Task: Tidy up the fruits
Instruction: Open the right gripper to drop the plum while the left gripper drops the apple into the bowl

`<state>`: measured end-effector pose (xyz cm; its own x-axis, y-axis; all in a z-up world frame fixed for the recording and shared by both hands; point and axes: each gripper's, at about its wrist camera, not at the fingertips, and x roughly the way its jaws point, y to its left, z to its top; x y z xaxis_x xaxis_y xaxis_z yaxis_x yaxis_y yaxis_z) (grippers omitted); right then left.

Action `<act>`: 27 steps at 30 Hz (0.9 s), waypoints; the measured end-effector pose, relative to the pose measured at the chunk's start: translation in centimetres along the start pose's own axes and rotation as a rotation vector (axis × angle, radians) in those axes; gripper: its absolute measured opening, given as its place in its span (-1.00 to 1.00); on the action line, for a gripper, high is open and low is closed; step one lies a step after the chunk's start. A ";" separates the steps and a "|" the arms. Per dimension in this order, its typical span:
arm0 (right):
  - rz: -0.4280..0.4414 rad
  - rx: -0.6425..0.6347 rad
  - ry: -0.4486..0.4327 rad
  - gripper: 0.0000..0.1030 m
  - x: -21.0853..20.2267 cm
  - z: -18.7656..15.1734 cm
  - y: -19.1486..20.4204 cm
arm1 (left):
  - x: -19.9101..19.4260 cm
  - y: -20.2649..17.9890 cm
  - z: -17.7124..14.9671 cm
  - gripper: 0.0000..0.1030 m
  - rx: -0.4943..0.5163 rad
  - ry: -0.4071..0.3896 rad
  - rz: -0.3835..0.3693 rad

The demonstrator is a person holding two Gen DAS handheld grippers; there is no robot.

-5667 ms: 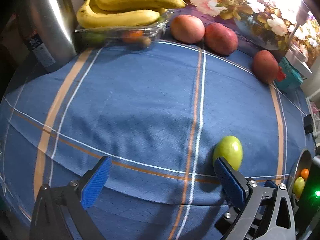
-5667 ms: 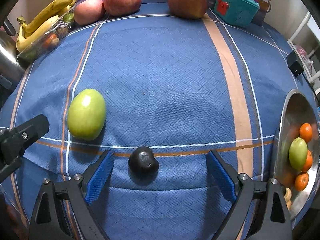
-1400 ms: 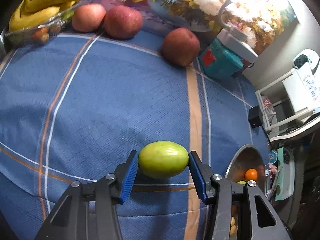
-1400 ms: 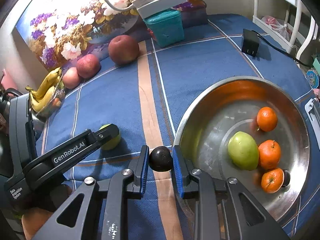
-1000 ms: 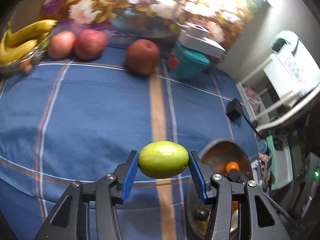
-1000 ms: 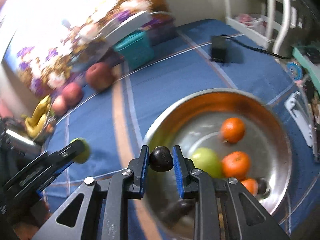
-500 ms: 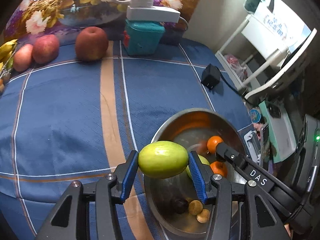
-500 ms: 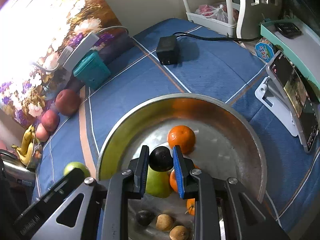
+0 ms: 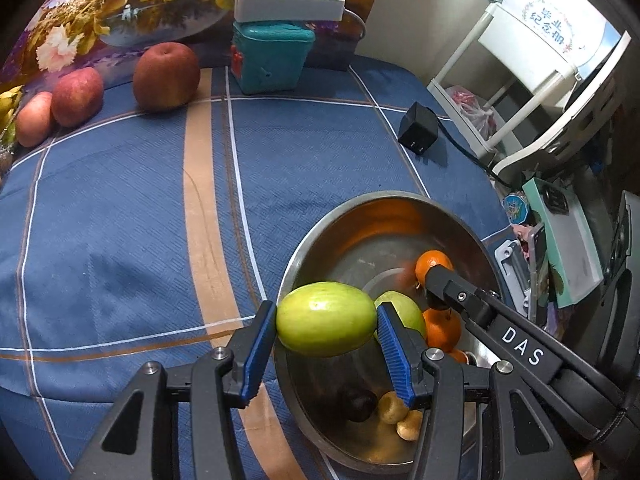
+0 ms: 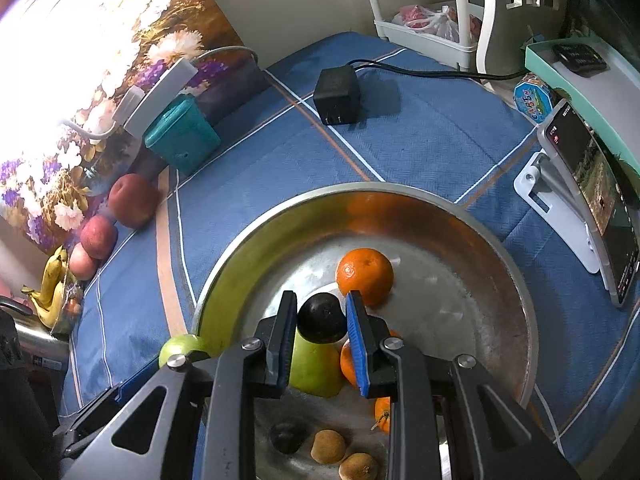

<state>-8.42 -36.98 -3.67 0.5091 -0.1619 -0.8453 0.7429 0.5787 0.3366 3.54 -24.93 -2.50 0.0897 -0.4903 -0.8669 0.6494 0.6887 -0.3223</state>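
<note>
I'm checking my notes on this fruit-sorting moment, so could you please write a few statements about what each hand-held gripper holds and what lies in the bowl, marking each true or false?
1. The left hand-held gripper grips a green fruit. True.
2. The right hand-held gripper is empty. False: it is shut on a dark round fruit.
3. The metal bowl holds oranges. True.
4. The red apples lie in the bowl. False: they sit on the blue cloth.

Fruit crowds the bowl's [image 10: 516, 280] near side; its far floor lies bare.
</note>
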 end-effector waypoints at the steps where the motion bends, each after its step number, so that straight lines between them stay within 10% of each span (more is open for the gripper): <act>1: 0.000 -0.001 0.003 -0.50 0.1 0.0 0.0 | 0.0 0.0 0.0 0.06 -0.001 0.000 -0.001; 15: -0.005 -0.002 -0.002 -0.16 -0.1 0.0 0.0 | -0.2 0.2 0.1 0.11 -0.009 0.008 0.000; 27: -0.032 -0.038 0.009 -0.05 0.0 0.0 0.5 | -1.3 3.5 0.3 0.48 -0.080 -0.022 0.159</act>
<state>-8.03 -36.66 -3.53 0.4816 -0.1733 -0.8591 0.7414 0.6033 0.2939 5.93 -22.04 -2.41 0.2033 -0.3825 -0.9013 0.5635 0.7985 -0.2118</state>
